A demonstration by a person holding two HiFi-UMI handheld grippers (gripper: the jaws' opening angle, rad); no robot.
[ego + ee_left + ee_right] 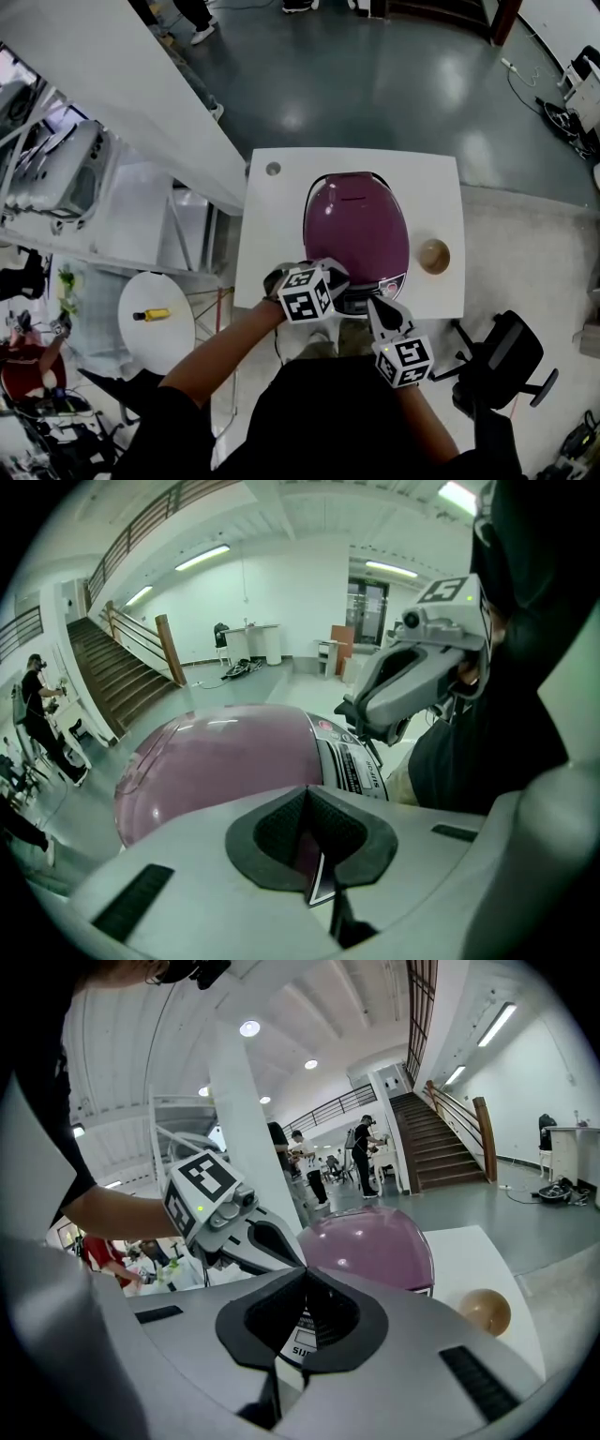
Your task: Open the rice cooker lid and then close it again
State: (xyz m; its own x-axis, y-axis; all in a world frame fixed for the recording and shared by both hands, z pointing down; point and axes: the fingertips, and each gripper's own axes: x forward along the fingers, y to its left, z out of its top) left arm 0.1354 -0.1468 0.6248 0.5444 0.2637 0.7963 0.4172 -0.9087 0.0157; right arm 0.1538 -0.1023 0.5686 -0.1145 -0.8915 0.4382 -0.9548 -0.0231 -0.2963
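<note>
Head view: rice cooker point(356, 230), shut, on the worktop point(267, 202), straight ahead of both tongs, long axis running away from them. The left tongs point(339, 278) are over its near edge, the right tongs point(380, 309) just short of it.
Left gripper view: left tongs point(306, 791) pressed together, pinching nothing; rice cooker just beyond the tips.
Right gripper view: right tongs point(305, 1274) pressed together, empty; rice cooker ahead.
</note>
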